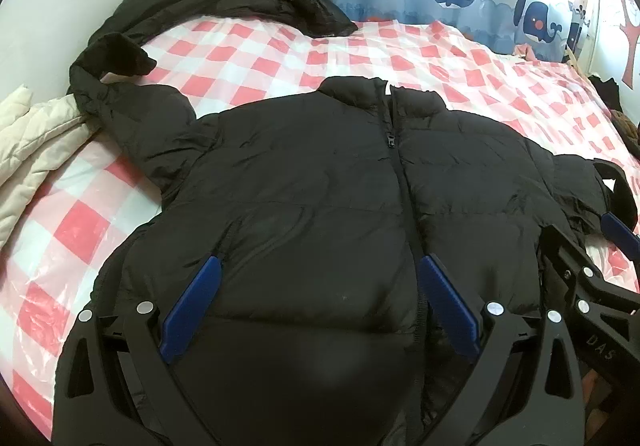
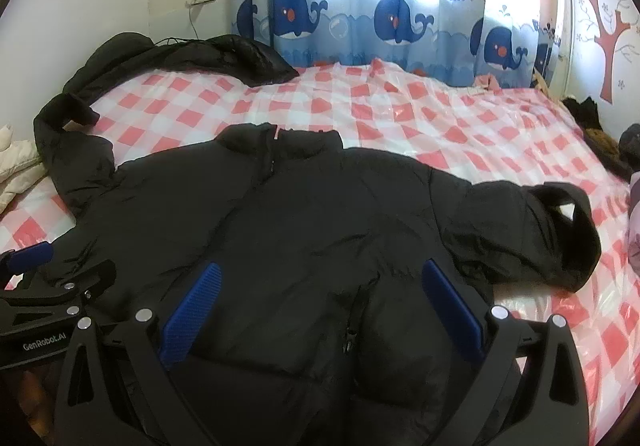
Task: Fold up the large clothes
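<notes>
A black puffer jacket (image 1: pixel 320 174) lies front up and zipped on the bed, collar away from me; it also shows in the right wrist view (image 2: pixel 300 214). Its left sleeve (image 1: pixel 132 126) reaches up and left, its right sleeve (image 2: pixel 532 230) lies bent out to the right. My left gripper (image 1: pixel 320 286) is open, blue pads apart over the jacket's lower front left of the zipper. My right gripper (image 2: pixel 320 294) is open over the lower front on the zipper's right side, holding nothing. Each gripper shows at the edge of the other's view.
The bed has a pink and white checked plastic cover (image 1: pixel 460 58). A second black coat (image 1: pixel 240 2) lies along the far left edge. A cream quilted garment (image 1: pixel 36 134) sits at the left. Whale curtains (image 2: pixel 400 22) hang behind. Dark items (image 2: pixel 600 142) lie at the far right.
</notes>
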### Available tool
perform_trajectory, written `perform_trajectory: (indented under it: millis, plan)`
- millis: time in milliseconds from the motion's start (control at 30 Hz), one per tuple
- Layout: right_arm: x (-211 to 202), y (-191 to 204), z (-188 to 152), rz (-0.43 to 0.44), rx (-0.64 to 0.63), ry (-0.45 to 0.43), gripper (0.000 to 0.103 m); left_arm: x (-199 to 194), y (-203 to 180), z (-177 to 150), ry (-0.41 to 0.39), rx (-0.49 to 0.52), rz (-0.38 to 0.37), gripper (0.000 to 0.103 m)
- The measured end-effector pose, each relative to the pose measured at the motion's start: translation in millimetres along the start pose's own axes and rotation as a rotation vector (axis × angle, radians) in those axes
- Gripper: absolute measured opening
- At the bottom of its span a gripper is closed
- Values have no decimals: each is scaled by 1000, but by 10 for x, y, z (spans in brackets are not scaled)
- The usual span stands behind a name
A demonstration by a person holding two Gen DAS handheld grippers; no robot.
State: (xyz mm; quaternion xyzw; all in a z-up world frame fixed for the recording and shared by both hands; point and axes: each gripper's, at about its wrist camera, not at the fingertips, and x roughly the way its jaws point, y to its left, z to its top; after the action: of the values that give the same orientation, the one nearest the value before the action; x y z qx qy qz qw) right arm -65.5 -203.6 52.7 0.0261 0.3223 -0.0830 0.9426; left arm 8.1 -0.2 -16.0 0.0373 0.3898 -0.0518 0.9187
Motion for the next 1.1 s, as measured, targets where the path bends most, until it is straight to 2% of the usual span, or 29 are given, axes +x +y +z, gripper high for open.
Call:
perform_trajectory:
  millis: [300,533,800,933,1100]
  plan:
    - [-3,-16,-2,30,-5,10,96,35,6,4,6,0,10,95]
    - [-19,-29,4,18,-6,-7,96,43,8,-5,7,5,8,95]
    - [87,-58,5,38,-16,55,96,108,-45,-4,18,15,14,95]
    - [51,-128,40,47,-3,46,96,144,-87,-12,28,17,16,95]
    - [127,-248,34,49,52,80,96,173,-150,-30,38,31,24,95]
